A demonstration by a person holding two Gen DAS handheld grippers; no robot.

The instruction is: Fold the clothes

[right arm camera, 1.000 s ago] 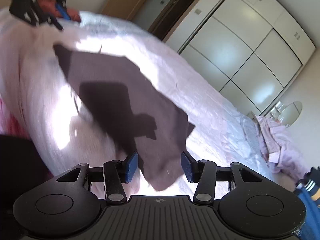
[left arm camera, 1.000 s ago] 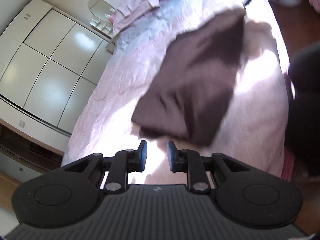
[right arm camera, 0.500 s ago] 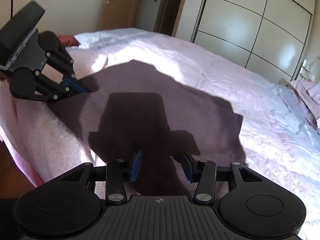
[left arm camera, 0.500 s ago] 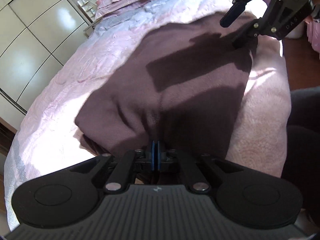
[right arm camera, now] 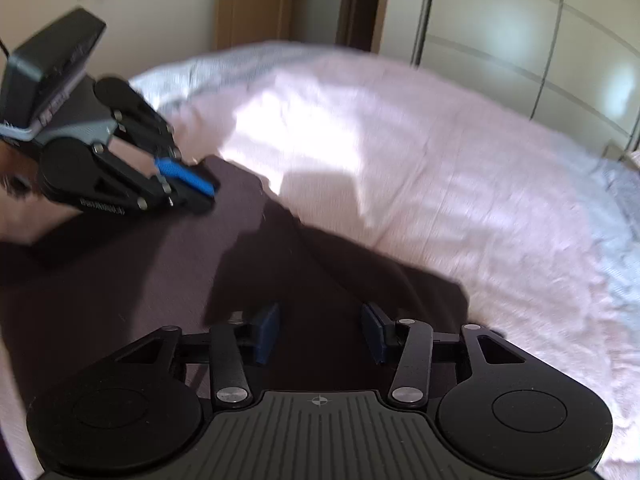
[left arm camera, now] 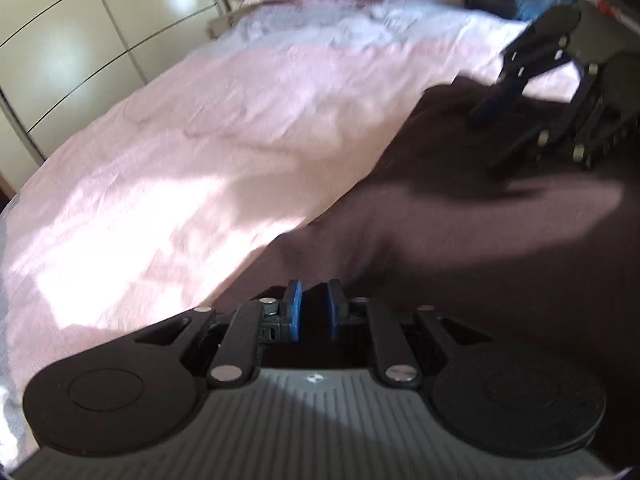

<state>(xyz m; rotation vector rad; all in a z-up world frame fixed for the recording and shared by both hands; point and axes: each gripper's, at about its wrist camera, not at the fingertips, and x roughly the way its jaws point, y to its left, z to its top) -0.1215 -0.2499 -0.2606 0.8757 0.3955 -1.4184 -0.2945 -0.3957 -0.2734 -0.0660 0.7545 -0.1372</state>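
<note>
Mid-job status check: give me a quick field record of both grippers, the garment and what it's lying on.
left gripper: jaws narrowly apart, at the garment's edge; the right wrist view does not show whether cloth is pinched
right gripper: jaws wide apart, low over the garment, holding nothing
garment: dark brown-purple, spread on the bed, partly in shadow
bed cover: pale pink, wrinkled, sunlit patch
background: white wardrobe beyond the bed
image quality: motion blur in both views
</note>
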